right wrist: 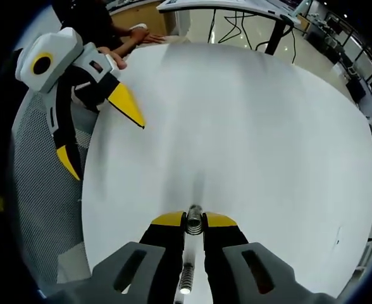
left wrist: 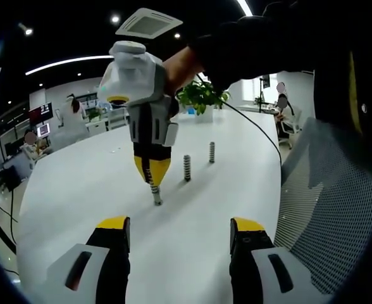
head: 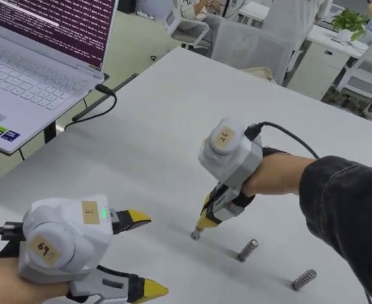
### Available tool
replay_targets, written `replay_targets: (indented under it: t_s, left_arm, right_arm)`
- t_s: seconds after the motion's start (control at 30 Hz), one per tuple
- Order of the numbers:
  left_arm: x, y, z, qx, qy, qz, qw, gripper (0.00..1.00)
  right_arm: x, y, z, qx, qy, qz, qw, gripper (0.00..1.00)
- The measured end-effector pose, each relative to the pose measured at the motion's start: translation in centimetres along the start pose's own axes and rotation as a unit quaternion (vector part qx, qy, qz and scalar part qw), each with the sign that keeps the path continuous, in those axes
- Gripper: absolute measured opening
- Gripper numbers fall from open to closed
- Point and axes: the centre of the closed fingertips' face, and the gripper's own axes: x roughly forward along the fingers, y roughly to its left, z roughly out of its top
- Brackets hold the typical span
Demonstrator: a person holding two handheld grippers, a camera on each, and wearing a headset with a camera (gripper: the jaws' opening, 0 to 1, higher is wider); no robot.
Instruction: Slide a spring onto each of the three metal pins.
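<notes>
Open-plan office: long white worktable (head: 173, 114), open silver laptop (head: 21, 76), white swivel chairs (head: 185, 26), leafy green potted plant (head: 349, 21), seated person (left wrist: 283, 109) at a neighbouring desk.

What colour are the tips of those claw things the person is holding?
Yellow. Clearest in the left gripper view, on the left gripper.

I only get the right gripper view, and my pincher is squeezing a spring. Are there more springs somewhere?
Observer: Yes. In the head view a second spring and a third spring stand upright on the table, off to one side of your right gripper.
Operator: Is mine standing up too?
Observer: Nearly. In the left gripper view your held spring sticks out below the jaws, almost upright, with its lower end down at the table.
</notes>
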Motion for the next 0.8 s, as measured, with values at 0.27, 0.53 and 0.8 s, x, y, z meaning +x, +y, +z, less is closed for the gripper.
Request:
replay_targets:
  t_s: [0.27, 0.53, 0.8]
  left_arm:
    - [0.0, -0.2, 0.0, 0.0, 0.0, -0.001, 1.0, 0.59]
    - [0.0, -0.2, 0.0, 0.0, 0.001, -0.002, 1.0, 0.59]
    - [0.1, -0.2, 0.0, 0.0, 0.002, -0.003, 1.0, 0.59]
  right_arm:
    - [0.7, 0.7, -0.4, -0.002, 0.001, 0.001, 1.0, 0.08]
    - [1.4, 0.9, -0.8, -0.004, 0.0, -0.001, 1.0, 0.08]
    - [1.9, 0.8, -1.1, 0.004, -0.004, -0.001, 1.0, 0.08]
